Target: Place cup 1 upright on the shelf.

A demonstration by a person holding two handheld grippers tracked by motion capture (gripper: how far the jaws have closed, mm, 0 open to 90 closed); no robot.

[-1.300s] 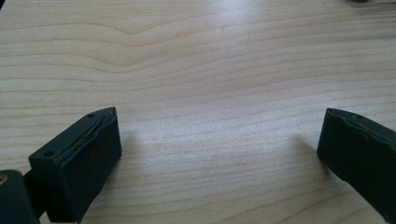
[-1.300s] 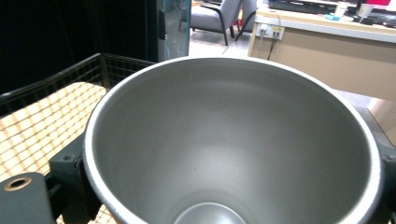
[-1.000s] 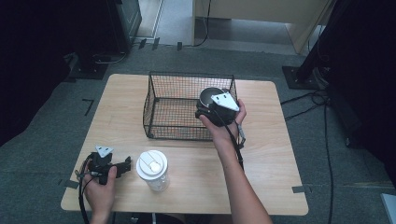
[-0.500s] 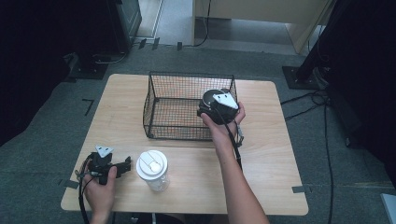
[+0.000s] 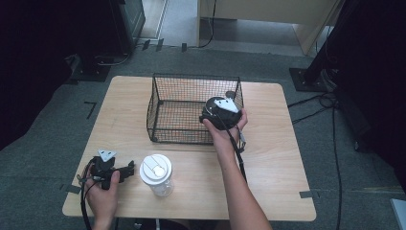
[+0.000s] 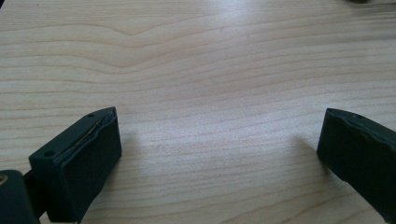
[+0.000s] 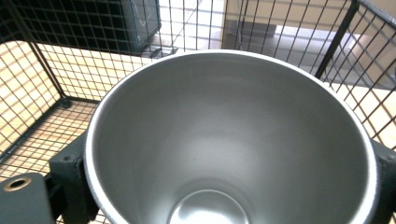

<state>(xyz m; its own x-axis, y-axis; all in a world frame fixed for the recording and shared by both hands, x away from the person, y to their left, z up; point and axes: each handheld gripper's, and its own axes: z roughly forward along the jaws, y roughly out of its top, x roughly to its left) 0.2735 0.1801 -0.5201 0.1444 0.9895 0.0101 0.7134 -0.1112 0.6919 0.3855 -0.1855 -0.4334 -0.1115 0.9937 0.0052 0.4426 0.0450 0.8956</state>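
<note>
Wooden table (image 5: 273, 163) is carrying a wire basket (image 5: 163, 103) and a lidded jar (image 5: 156, 173). Inside the basket's right end, the right gripper (image 5: 221, 111) is pinching a steel cup (image 7: 229, 140) between its jaws — upright, mouth open. Left gripper (image 5: 111, 168) is resting on the table, jaws spread.

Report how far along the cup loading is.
Done: nothing lies in the wire basket yet. In hand: the right gripper holds the steel cup inside the basket's right end. Left: release it; the lidded clear cup waits beside the open left gripper.
</note>
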